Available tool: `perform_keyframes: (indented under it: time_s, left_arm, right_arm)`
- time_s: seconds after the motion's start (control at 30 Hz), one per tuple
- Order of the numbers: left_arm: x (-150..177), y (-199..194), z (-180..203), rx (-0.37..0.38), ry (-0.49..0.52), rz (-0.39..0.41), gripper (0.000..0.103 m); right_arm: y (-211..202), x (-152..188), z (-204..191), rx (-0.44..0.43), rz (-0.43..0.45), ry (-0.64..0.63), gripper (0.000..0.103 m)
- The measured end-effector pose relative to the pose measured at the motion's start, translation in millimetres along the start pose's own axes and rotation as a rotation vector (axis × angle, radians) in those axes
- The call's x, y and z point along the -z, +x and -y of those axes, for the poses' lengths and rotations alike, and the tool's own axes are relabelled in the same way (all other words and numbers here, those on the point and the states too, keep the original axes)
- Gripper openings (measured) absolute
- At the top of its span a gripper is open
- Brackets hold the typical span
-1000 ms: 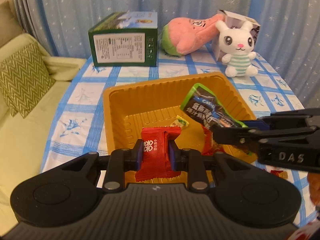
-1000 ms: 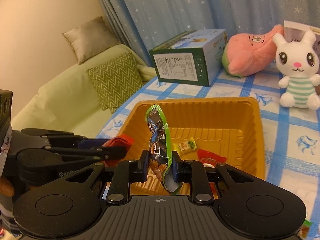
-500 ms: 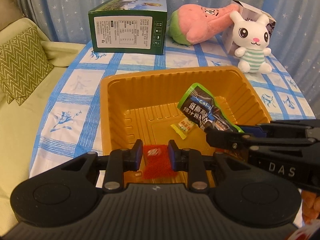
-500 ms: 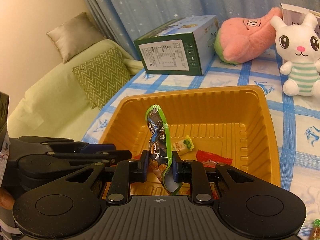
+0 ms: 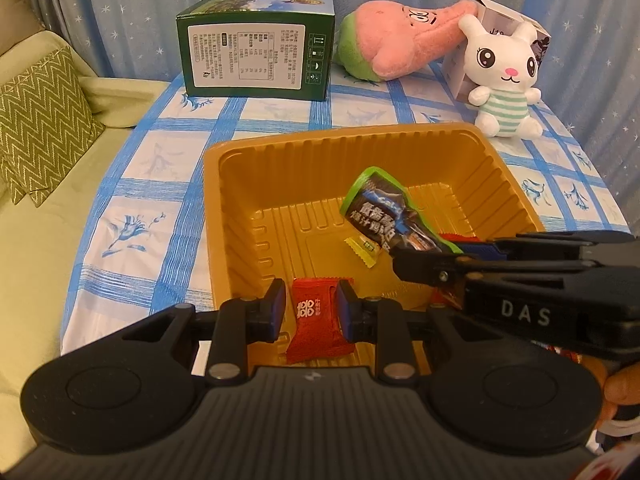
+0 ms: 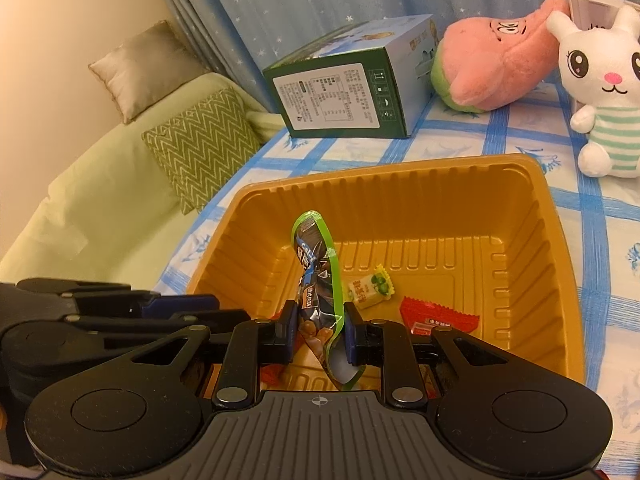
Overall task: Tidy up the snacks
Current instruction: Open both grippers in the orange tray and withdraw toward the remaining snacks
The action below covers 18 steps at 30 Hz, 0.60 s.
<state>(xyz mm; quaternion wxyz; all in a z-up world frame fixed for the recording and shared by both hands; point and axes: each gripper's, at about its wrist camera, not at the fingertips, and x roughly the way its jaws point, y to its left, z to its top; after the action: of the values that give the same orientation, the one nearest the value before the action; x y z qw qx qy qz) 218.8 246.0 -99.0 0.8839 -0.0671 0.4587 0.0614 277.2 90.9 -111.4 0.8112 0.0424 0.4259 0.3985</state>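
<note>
Tray (image 5: pixel 216 216), orange, on checked cloth (image 5: pixel 136 184): holds yellow candy (image 5: pixel 362 251) and red packet (image 5: pixel 316 320), the latter lying between left gripper's (image 5: pixel 311 311) parted fingers. Right gripper (image 5: pixel 424 264) pinches green-edged pouch (image 5: pixel 380 212) above tray. Behind: green box (image 5: pixel 256 52), pink plush (image 5: pixel 400 40), rabbit (image 5: pixel 504 80).

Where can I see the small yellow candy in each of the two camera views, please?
Left wrist view: the yellow candy lies on the floor of the orange tray, right of centre, just below the dark pouch.
Right wrist view: the candy lies on the tray floor, centre, just right of the pouch and left of a red packet.
Shared landmark: the green box behind the tray.
</note>
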Motion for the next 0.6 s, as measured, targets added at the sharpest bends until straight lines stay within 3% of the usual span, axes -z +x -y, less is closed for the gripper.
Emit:
perform_keyframes:
  time_s: [0.27,0.37,0.43,0.6]
  left_arm:
    - [3.2,-5.4,-0.7,-0.011,0.002,0.000,0.026]
    - [4.7,-10.7,0.3,-0.011,0.005,0.004,0.028]
    - [6.4,-15.1,1.5,-0.010,0.007,0.008,0.028]
    - [11.1,-29.8,6.5,-0.003,0.006,0.023,0.029]
  right_arm:
    - [-6.3,-1.8,4.6,0.030,0.001,0.021,0.025]
    - [-14.1,1.5,4.2,0.052,-0.002,-0.003,0.036]
    - [-22.1,4.7,5.1,0.054,0.008,0.001,0.049]
    - [-43.3,12.5,5.7,0.048,0.020,0.002,0.054]
